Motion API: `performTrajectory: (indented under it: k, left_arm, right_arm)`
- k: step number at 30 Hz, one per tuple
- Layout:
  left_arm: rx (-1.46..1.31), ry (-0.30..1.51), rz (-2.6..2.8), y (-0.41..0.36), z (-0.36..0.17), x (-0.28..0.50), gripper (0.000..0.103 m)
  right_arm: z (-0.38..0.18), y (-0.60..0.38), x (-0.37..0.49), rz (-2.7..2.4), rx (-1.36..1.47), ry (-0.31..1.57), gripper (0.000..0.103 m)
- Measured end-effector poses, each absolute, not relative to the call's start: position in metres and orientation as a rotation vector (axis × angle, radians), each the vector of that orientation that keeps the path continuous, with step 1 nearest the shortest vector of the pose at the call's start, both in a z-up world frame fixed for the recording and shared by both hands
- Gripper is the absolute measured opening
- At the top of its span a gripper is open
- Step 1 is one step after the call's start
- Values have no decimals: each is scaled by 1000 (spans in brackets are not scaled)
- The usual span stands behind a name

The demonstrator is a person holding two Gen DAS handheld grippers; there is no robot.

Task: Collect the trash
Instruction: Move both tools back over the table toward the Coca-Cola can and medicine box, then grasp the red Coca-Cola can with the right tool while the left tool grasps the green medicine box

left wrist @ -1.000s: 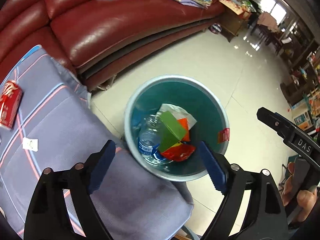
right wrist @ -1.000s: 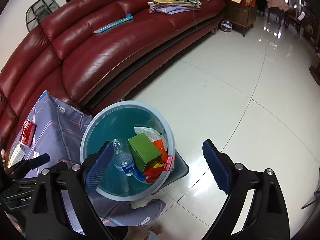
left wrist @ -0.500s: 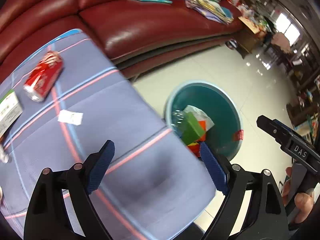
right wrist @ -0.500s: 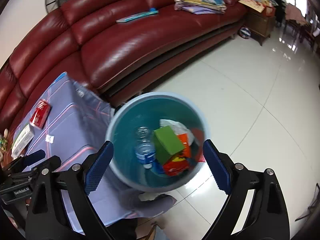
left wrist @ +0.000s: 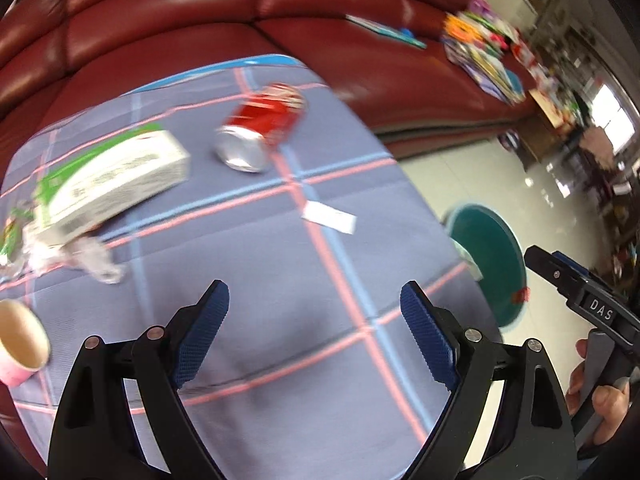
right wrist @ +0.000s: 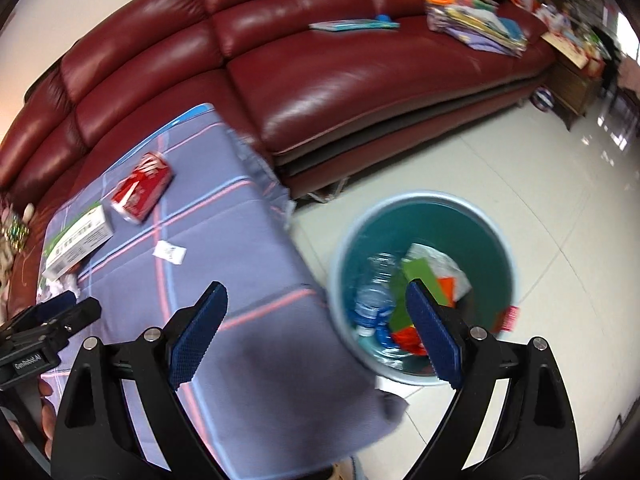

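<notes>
- Two grippers, left gripper (left wrist: 314,330) and right gripper (right wrist: 316,330), jaws spread, empty.
- Red can (left wrist: 262,136) upper centre on plaid cloth (left wrist: 280,280), beside white box (left wrist: 108,180); paper slip (left wrist: 329,218) nearer.
- Bin (right wrist: 426,284) right of cloth, part-filled.

"DAS" on right gripper (left wrist: 596,312) body; "GenRobot.AI" on left gripper (right wrist: 26,362) body.

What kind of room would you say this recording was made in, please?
Most likely a home living room: a long red leather sofa stacked with books, a glossy tiled floor, and a cloth-covered table strewn with trash beside a waste bin.
</notes>
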State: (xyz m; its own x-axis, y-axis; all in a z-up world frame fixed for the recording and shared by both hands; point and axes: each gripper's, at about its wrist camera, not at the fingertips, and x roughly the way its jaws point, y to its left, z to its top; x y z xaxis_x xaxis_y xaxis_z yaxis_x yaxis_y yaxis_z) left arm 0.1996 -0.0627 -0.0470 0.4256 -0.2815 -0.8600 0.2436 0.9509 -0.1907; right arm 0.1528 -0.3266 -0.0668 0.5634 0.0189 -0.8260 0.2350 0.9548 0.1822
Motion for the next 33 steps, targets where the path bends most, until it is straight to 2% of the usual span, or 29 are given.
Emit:
performTrajectory:
  k: [7,10,14,24,33]
  left_arm:
    - [-80,1037,-237,12,-32,214,88]
    - [-102,1030,-204,39,-31,221,92]
    - [-135,1024,-165,72,-32,231,93]
    - [-102,1006,-113,112,-31,258,95]
    - [-65,1023,-143,129,-29,315,96]
  right_arm:
    - [-56,-257,191,-36,208,981,87]
    - [-53,-232,207,-12,172,987,87]
    - [-51,-207,229,5,140,995,87]
    - [-48,-164,292,55,132,1012,87]
    - [-75,-151,350,89,212,1085,87]
